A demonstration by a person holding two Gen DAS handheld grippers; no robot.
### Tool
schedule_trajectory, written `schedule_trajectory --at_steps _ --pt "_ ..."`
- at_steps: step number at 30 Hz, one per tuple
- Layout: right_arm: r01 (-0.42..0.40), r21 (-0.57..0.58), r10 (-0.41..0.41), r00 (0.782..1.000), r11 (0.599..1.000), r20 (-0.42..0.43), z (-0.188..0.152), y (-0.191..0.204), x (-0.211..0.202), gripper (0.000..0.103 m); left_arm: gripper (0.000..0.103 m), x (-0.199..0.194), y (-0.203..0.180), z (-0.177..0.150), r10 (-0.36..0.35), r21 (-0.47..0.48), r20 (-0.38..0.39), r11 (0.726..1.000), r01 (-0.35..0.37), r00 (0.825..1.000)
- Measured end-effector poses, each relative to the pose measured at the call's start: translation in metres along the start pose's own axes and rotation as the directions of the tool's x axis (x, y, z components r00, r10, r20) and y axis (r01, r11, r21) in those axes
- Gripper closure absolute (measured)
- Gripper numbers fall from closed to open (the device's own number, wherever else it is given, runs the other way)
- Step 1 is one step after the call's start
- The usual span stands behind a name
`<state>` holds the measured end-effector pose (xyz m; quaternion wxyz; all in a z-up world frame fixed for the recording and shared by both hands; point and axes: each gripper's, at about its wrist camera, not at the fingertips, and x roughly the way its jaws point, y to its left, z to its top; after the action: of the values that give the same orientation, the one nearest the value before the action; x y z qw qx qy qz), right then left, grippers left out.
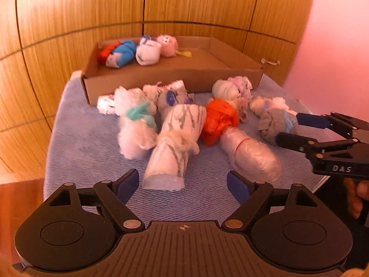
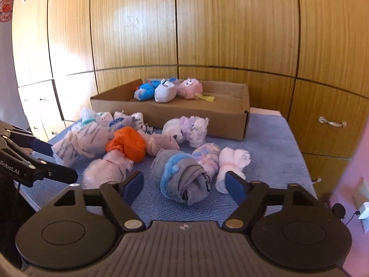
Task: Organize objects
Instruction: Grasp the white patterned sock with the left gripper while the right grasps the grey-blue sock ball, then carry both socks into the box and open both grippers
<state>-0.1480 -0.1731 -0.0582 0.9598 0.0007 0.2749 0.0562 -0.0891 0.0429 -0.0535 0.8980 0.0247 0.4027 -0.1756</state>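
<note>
Several rolled sock bundles lie on a blue towel. A white roll with grey stripes points its near end between the fingers of my left gripper; the pads stand apart from it, so the gripper is open. My right gripper straddles a grey and blue roll with a gap on each side, also open. From the left wrist view, the right gripper flanks that same roll. A cardboard box behind the pile holds three rolls along its back wall.
An orange roll, a pink fuzzy roll and a white fluffy one crowd the two flanked rolls. Wooden wardrobe doors rise right behind the box. The towel's right edge drops off near a pink wall.
</note>
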Motion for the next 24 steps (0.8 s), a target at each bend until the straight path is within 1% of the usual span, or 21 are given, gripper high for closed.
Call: schedule_trajectory --at_steps 1,2,3,4,5,6,9,12,15,17,18,19,20,21,22,24 --pt "-0.002 -0.004 0.002 1.0 1.0 -0.002 -0.001 0.0 0.002 0.044 0.023 0.002 -0.001 -0.002 -0.007 -0.008 -0.007 1.0 0.007 1.0" --pt "-0.009 -0.007 0.009 1.0 1.0 -0.003 -0.001 0.001 0.004 0.053 0.024 0.003 -0.002 -0.003 -0.014 -0.014 -0.01 1.0 0.014 1.0" --pt "-0.023 -0.006 0.023 1.0 1.0 -0.003 -0.001 0.001 0.005 0.055 0.026 0.002 -0.003 -0.003 -0.013 -0.012 -0.004 1.0 0.013 1.0" --pt "-0.029 -0.006 0.029 1.0 1.0 0.001 -0.002 0.001 0.004 0.056 0.034 0.002 -0.004 -0.003 -0.015 -0.008 0.0 1.0 0.015 1.0" --pt "-0.032 -0.01 0.032 0.999 0.999 0.004 -0.003 0.002 0.003 0.058 0.04 0.003 -0.004 -0.003 -0.019 -0.009 0.001 1.0 0.019 1.0" --pt "-0.035 -0.009 0.035 0.999 0.999 0.003 -0.003 0.001 0.002 0.058 0.05 0.003 -0.003 -0.003 -0.018 -0.015 -0.001 1.0 0.018 1.0" --pt "-0.055 0.017 0.055 0.998 0.998 0.003 -0.004 -0.002 -0.007 0.059 0.061 0.0 -0.002 -0.003 -0.011 -0.011 0.005 1.0 0.011 1.0" --pt "-0.071 0.019 0.071 0.997 0.997 0.005 -0.006 -0.002 -0.019 0.059 0.061 -0.005 -0.01 -0.008 -0.012 0.012 0.009 1.0 0.012 1.0" --pt "-0.066 0.012 0.066 0.998 0.998 -0.007 -0.011 -0.002 -0.021 0.058 0.061 -0.008 -0.017 -0.013 -0.024 0.023 0.008 0.999 0.023 1.0" --pt "-0.067 0.015 0.067 0.998 0.998 -0.002 -0.013 -0.002 -0.019 0.053 0.059 -0.007 -0.019 -0.016 -0.026 0.02 0.001 0.999 0.026 1.0" --pt "-0.067 0.012 0.067 0.998 0.998 -0.002 -0.013 -0.002 -0.017 0.052 0.056 -0.005 -0.019 -0.016 -0.016 0.022 -0.001 1.0 0.016 1.0" --pt "-0.07 0.006 0.07 0.998 0.998 -0.001 -0.012 -0.001 -0.016 0.047 0.047 -0.003 -0.02 -0.016 -0.002 0.023 0.001 1.0 0.002 1.0" --pt "-0.065 -0.004 0.065 0.998 0.998 0.009 -0.012 0.0 -0.016 0.045 0.041 -0.002 -0.019 -0.015 0.001 0.02 0.004 1.0 -0.001 1.0" --pt "-0.065 -0.015 0.065 0.998 0.998 0.014 -0.011 0.001 -0.015 0.045 0.031 -0.002 -0.019 -0.014 0.009 0.016 0.01 1.0 -0.009 1.0" --pt "-0.066 -0.025 0.066 0.998 0.998 0.016 -0.01 0.002 -0.014 0.045 0.029 -0.002 -0.019 -0.013 0.022 0.017 0.019 1.0 -0.022 1.0" --pt "-0.072 -0.033 0.073 0.997 0.997 0.019 -0.009 0.002 -0.012 0.045 0.029 0.0 -0.02 -0.008 0.03 0.032 0.025 0.999 -0.03 0.999"
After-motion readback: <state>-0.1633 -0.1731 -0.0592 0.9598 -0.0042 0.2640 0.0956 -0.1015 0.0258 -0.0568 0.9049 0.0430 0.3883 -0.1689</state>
